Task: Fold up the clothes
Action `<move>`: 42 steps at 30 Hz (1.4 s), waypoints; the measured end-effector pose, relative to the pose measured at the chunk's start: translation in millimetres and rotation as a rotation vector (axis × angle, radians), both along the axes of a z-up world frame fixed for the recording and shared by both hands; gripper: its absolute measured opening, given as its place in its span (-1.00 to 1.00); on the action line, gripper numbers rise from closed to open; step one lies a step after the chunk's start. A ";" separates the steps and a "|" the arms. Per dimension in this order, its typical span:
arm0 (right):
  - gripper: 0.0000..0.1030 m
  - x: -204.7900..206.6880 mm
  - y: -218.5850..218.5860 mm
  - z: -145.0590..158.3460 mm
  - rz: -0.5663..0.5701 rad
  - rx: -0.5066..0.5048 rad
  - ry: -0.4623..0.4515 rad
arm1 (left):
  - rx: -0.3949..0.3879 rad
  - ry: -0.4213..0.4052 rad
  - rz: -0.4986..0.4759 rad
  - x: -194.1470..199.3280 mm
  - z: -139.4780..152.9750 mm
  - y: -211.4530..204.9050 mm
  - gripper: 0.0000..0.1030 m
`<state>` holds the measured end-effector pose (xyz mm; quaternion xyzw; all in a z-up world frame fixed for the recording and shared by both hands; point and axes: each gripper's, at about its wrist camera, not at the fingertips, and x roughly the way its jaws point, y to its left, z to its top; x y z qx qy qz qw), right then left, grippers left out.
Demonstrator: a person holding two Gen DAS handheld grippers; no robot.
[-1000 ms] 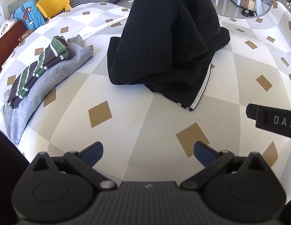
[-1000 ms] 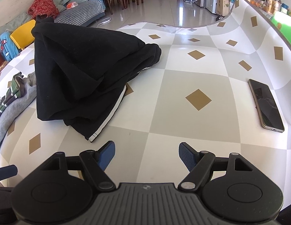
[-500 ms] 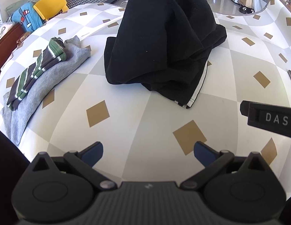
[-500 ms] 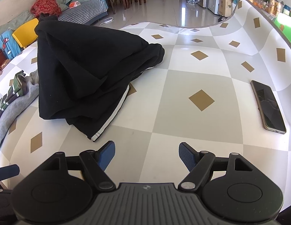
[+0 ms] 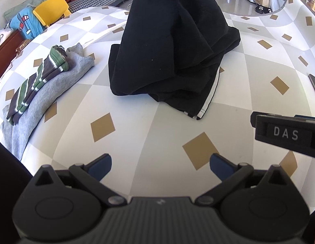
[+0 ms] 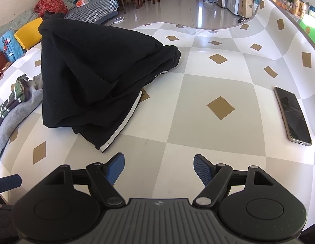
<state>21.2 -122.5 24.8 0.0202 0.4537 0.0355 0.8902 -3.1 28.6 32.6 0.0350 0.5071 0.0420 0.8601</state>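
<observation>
L gripper (image 5: 160, 165) & R gripper (image 6: 159, 167) tilted down, jaws apart, nothing between

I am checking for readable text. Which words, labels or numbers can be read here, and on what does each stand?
"DAS": white letters on the black side of the right gripper, cut off at the edge of the left wrist view.
Small emblem on each gripper's body: too small to read.
Phone: screen dark, no text.
</observation>
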 end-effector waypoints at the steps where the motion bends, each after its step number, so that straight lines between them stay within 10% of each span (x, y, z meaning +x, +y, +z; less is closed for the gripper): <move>1: 0.45 0.3 -0.1 -0.2 -0.001 0.000 0.001 | 0.004 -0.001 -0.002 0.2 0.0 -0.8 1.00; 42: 0.46 0.3 7.8 -1.9 0.016 -0.022 0.020 | 0.019 0.013 -0.020 -3.0 -4.0 -4.1 1.00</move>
